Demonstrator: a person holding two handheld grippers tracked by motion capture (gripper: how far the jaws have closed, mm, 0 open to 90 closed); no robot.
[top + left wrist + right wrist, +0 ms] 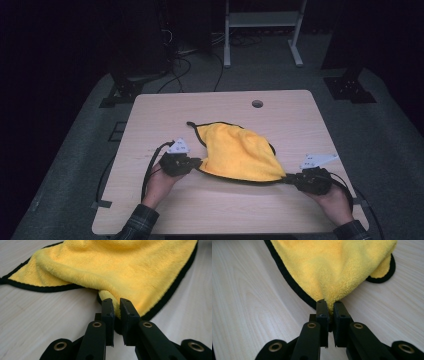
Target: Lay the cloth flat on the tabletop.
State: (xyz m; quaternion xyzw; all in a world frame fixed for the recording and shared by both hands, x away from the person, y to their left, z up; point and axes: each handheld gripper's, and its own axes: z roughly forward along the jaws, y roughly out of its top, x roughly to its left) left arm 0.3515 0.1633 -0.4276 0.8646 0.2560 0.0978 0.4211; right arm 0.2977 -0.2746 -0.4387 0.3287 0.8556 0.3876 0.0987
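Note:
A yellow cloth (237, 151) with a black hem lies partly folded on the light wooden table (200, 210). My left gripper (199, 163) is shut on the cloth's near left corner; in the left gripper view the cloth (120, 267) is pinched between the jaws of that gripper (117, 305). My right gripper (289, 176) is shut on the near right corner, and the right gripper view shows the cloth (332, 267) bunched into the jaws of this gripper (329, 306). The near hem runs between the two grippers. A hand holds each gripper.
The table has a round cable hole (257, 103) near its far edge. Behind the table stand a white frame (262, 30) and dark stands with cables (180, 65) on the grey floor. Bare tabletop lies in front of the cloth.

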